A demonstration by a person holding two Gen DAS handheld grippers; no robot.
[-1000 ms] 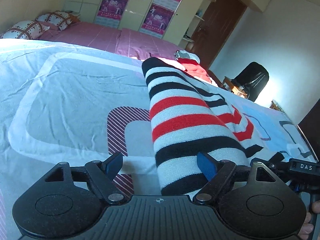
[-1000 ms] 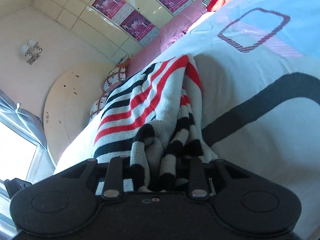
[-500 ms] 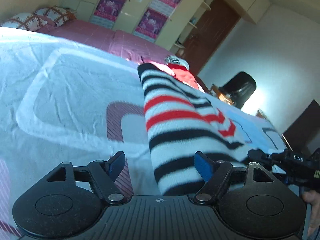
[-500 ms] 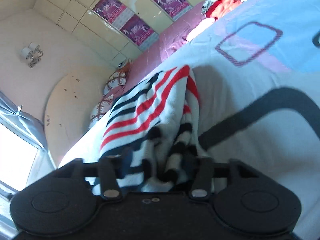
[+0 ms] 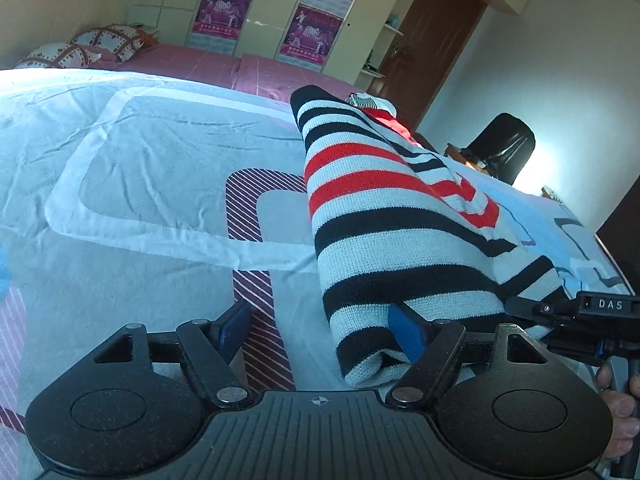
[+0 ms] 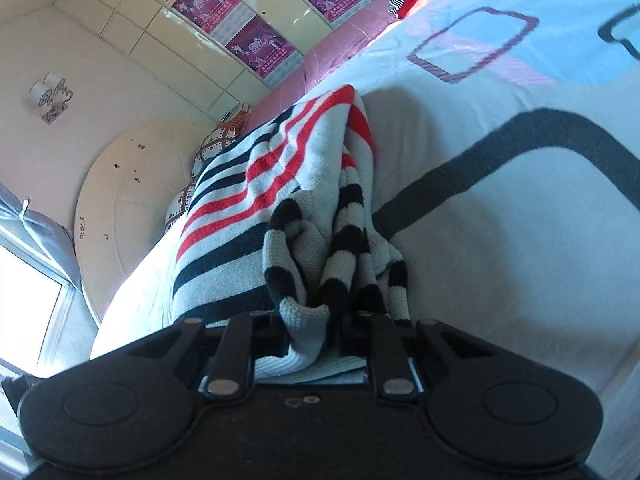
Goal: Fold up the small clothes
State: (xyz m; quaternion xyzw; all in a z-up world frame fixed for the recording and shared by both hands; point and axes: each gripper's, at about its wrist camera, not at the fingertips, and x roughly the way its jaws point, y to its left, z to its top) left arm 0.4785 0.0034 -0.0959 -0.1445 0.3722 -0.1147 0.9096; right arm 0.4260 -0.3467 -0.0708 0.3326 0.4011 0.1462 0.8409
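A small knitted sweater (image 5: 392, 216) with black, white and red stripes lies folded lengthwise on the pale blue bedsheet (image 5: 152, 168). My left gripper (image 5: 320, 328) is open; its near end lies between the blue pads, against the right pad (image 5: 406, 330). My right gripper (image 6: 308, 320) is shut on the sweater (image 6: 248, 200), with a bunched striped edge (image 6: 308, 312) pinched between its fingers. The right gripper's body also shows at the right edge of the left wrist view (image 5: 592, 312).
The patterned sheet (image 6: 500, 184) spreads around the sweater. A pile of red and striped clothes (image 5: 376, 108) lies at the far end of the bed. Pillows (image 5: 80, 46) sit at the far left. A black chair (image 5: 504, 144) and a brown door (image 5: 436, 36) stand beyond the bed.
The right gripper opened briefly, then shut again on the bunched sweater edge. The left gripper stayed open and shifted slightly along the sweater's near end.
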